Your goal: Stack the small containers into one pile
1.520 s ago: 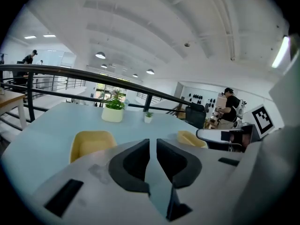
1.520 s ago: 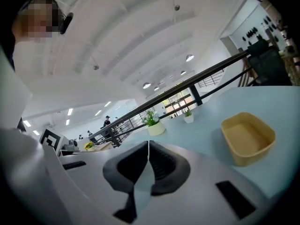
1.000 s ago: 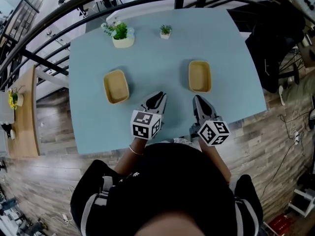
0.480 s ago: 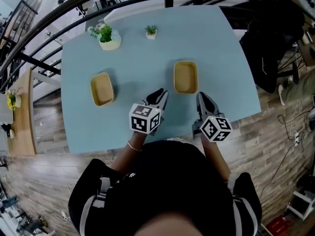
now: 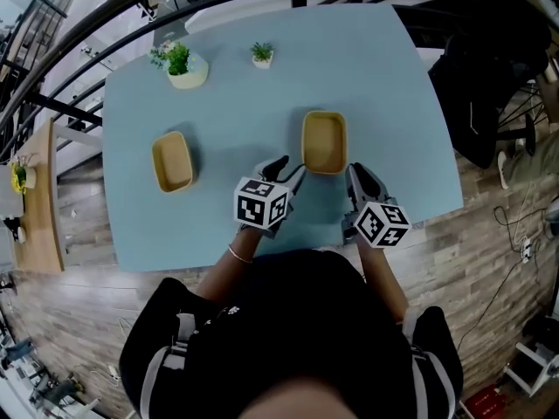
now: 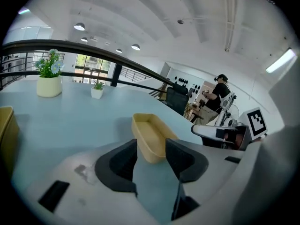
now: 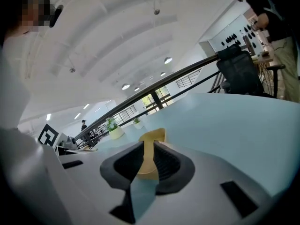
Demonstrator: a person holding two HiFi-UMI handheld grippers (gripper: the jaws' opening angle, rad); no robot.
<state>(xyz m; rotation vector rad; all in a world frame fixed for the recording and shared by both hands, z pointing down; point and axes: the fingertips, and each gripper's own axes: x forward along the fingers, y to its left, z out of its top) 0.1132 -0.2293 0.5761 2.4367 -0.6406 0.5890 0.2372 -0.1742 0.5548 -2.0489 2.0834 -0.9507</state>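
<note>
Two tools reach one container; left tool released, right tool clenched on it, unclear overhead.

Two small containers sit on the light blue bench, not yet stacked. Both are shallow, mustard-yellow rectangular tubs with rounded corners, standing upright with the open side up and empty inside. The left container lies toward the bench's left side. The middle container lies near the centre, closer to the front edge. They are well apart.
</note>
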